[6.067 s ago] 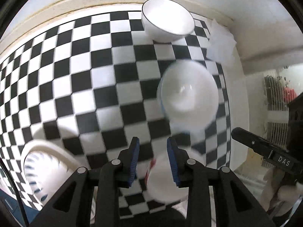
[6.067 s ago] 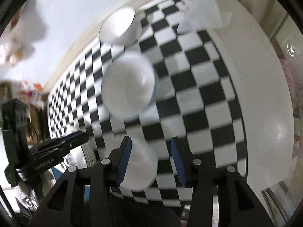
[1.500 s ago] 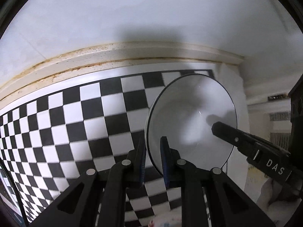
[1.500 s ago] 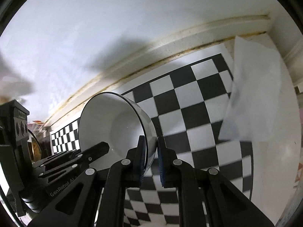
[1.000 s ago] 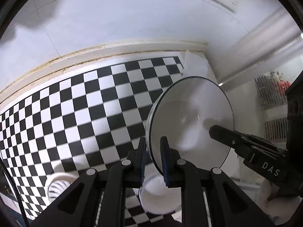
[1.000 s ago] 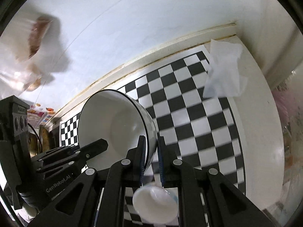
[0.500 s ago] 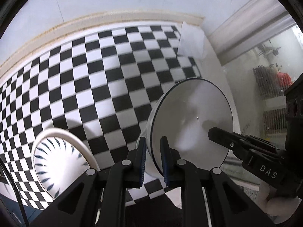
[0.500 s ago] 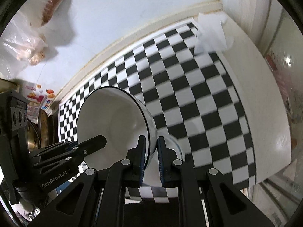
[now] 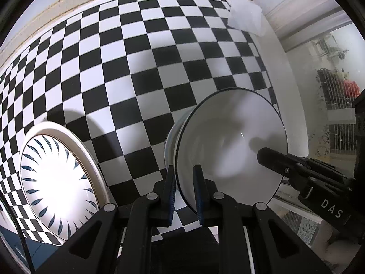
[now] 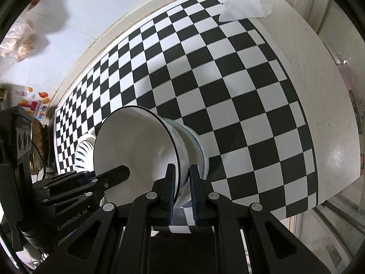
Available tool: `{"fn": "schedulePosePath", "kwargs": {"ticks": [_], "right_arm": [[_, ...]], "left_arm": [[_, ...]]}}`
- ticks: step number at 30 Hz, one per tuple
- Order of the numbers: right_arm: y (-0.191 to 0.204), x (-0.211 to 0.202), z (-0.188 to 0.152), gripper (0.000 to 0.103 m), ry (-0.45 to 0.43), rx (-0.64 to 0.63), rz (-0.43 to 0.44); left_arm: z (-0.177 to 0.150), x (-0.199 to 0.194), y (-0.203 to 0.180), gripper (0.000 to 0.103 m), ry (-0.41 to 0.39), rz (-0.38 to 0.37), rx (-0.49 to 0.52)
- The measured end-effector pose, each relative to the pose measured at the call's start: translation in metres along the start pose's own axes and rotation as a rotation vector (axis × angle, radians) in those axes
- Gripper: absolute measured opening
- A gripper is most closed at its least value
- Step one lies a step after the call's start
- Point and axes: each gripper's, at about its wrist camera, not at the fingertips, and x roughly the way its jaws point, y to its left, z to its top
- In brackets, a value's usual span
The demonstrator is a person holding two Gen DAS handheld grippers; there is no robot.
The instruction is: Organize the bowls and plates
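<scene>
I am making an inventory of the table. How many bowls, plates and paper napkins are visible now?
Bowls: 2, the black-rimmed bowl held by both hand-held grippers, and the blue-rimmed bowl under it.
Plates: 1, the leaf-pattern plate.
Paper napkins: 1, the white napkin.
Total: 4.

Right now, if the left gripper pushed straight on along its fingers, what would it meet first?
The left gripper, shut on the black-rimmed white bowl, would probably meet the black-and-white checkered mat; depth is unclear.

Both wrist cams close, sharing bowl (image 9: 230,141) (image 10: 134,146) (opposite sides).
</scene>
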Motion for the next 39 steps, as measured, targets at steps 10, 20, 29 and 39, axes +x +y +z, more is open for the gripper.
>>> {"fn": "schedulePosePath", "kwargs": {"ticks": [10, 20, 29, 39], "right_arm": [[-0.0023, 0.0094, 0.0041, 0.014, 0.012, -0.002, -0.012], [-0.0017, 0.0109, 0.0046, 0.014, 0.013, -0.006, -0.014], [-0.0048, 0.0077, -0.0004, 0.014, 0.007, 0.006, -0.001], [-0.0066, 0.0042, -0.0015, 0.014, -0.004, 0.010, 0.006]], "left_arm": [[-0.0002, 0.0074, -0.0024, 0.012, 0.000, 0.005, -0.012], [0.0029, 0.0084, -0.0030, 0.012, -0.017, 0.023, -0.003], [-0.0001, 0.0082, -0.0028, 0.013, -0.014, 0.022, -0.006], [-0.0019, 0.0053, -0.0008, 0.014, -0.016, 0.023, -0.022]]}}
